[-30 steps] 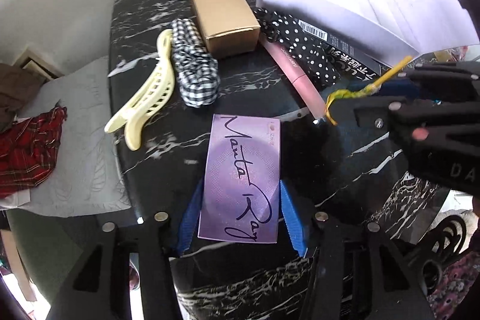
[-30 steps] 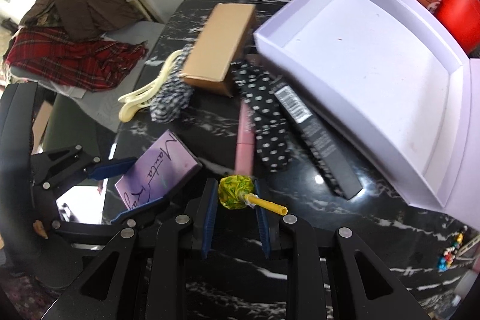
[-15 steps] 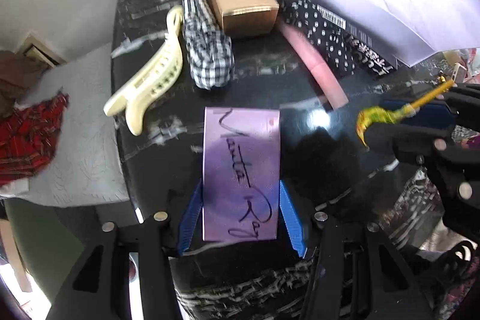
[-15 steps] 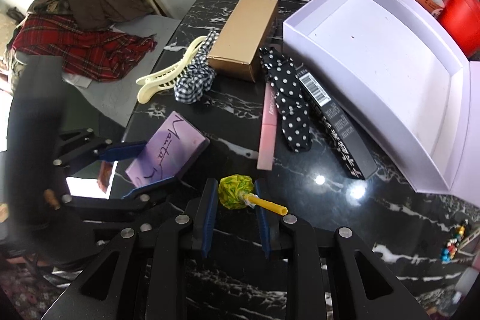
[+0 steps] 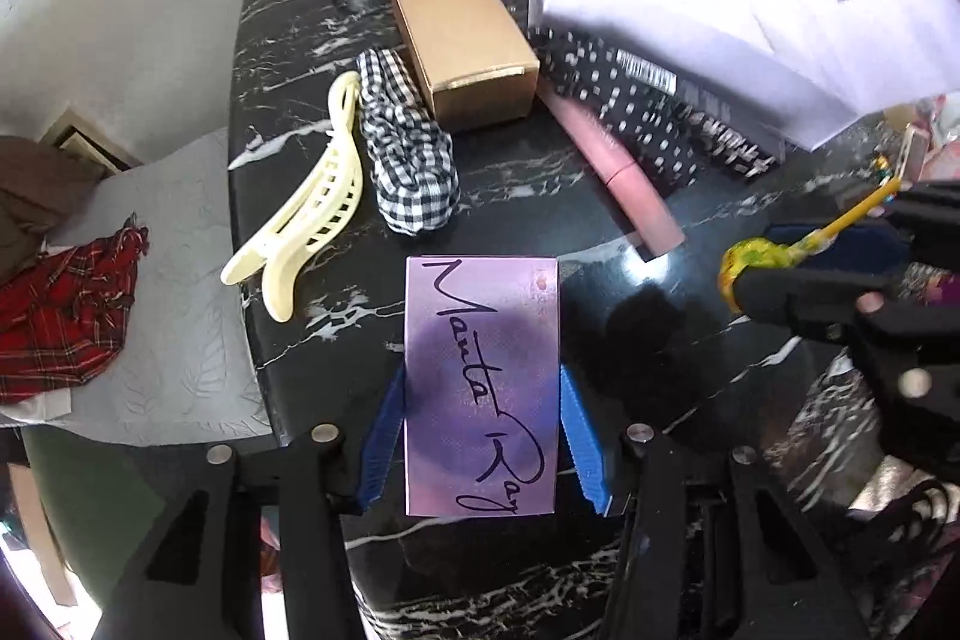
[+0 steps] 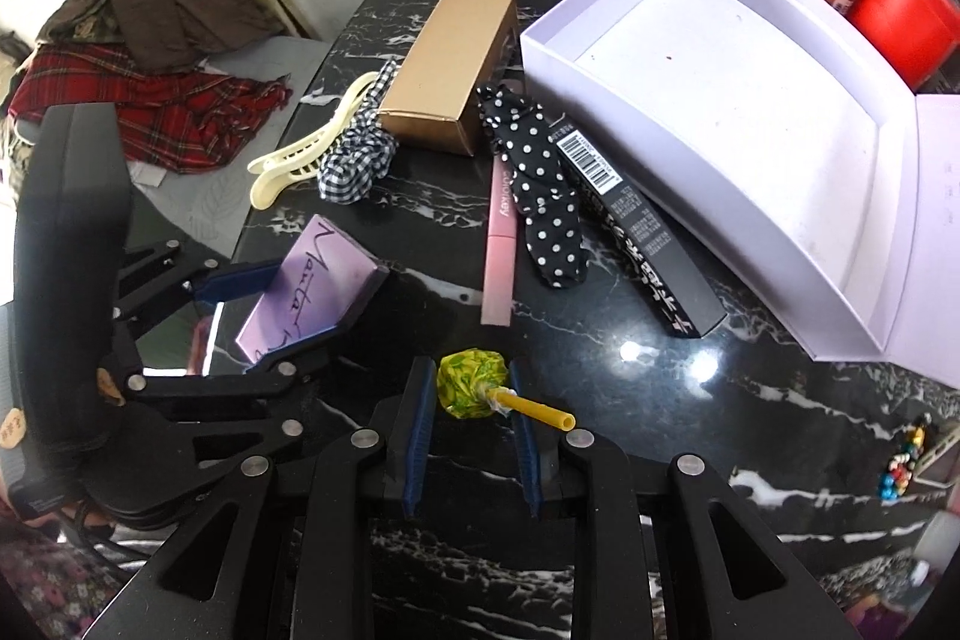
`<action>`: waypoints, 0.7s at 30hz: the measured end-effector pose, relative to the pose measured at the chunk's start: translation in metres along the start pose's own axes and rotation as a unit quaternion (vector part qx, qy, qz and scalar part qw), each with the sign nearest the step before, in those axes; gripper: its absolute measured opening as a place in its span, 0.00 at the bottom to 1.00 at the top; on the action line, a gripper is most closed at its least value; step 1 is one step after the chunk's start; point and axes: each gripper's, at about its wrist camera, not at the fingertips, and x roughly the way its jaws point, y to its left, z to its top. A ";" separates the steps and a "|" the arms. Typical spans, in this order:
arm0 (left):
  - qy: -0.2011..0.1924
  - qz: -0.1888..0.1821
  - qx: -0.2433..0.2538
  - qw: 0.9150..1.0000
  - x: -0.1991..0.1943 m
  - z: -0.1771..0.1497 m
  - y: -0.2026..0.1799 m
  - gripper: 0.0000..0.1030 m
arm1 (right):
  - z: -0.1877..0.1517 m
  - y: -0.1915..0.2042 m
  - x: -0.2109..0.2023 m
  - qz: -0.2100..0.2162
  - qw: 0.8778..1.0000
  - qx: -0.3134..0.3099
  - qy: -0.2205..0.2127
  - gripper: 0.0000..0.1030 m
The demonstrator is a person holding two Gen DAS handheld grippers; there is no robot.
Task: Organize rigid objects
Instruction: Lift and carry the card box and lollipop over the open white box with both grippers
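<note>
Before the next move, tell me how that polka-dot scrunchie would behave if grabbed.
The polka-dot scrunchie is gathered cloth, so it would probably sag and stretch rather than keep shape. It looks light and unbreakable. It lies between the pink tube and the black barcode box, so dragging it might nudge either one.

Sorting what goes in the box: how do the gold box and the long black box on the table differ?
The gold box is short, thick and plain; the long black box is slim, with a barcode label and printed text. The gold box lies apart from the white tray; the black one lies along the tray's wall. Both lie flat on the marble table.
</note>
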 end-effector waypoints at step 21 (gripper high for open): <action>-0.093 0.001 -0.005 0.996 -0.086 0.019 -0.003 0.48 | 0.011 0.013 -0.047 -0.018 0.998 -0.016 -0.052 0.24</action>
